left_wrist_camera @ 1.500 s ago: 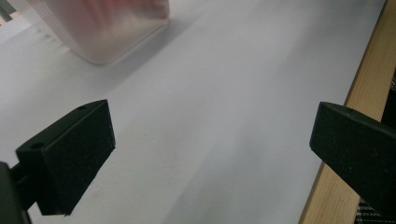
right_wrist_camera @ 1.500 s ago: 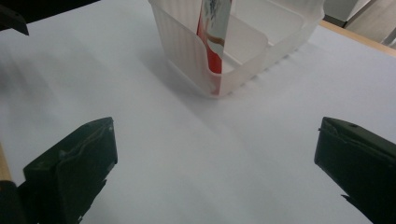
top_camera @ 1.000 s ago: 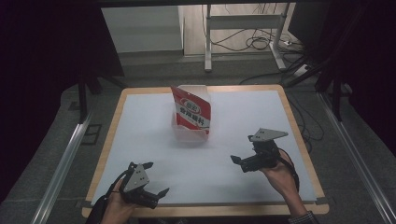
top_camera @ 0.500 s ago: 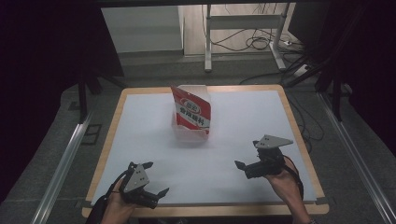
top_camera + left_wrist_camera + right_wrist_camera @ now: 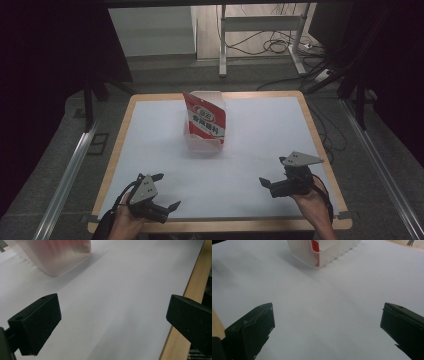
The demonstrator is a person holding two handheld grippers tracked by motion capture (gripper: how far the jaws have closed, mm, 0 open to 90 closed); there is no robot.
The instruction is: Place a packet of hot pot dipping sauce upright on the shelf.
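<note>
My left tool (image 5: 162,192) sat low over the near left part of the counter (image 5: 260,125), close to its front wooden edge, held in my left hand (image 5: 125,220). Its jaws stood wide apart with nothing between them; in the left gripper view the tool (image 5: 112,322) framed bare white surface, with the wooden rim (image 5: 190,290) running past the jaw on that view's right.

Toward the middle of the counter, well apart from both tools, stood a clear plastic bin (image 5: 202,142), upright on the white sheet. A red and white packet (image 5: 205,117) stood in it, leaning a little and rising above its rim. In the left gripper view the bin (image 5: 57,257) appeared at the upper left, blurred, with red showing through its wall. In the right gripper view the bin (image 5: 324,251) sat at the top, a strip of the packet (image 5: 315,247) visible inside.

My right tool (image 5: 267,184) hovered near the front right of the counter, in my right hand (image 5: 310,200), its jaws pointing left. They too were spread wide, empty; the right gripper view showed the tool (image 5: 327,327) over plain white counter.
</note>
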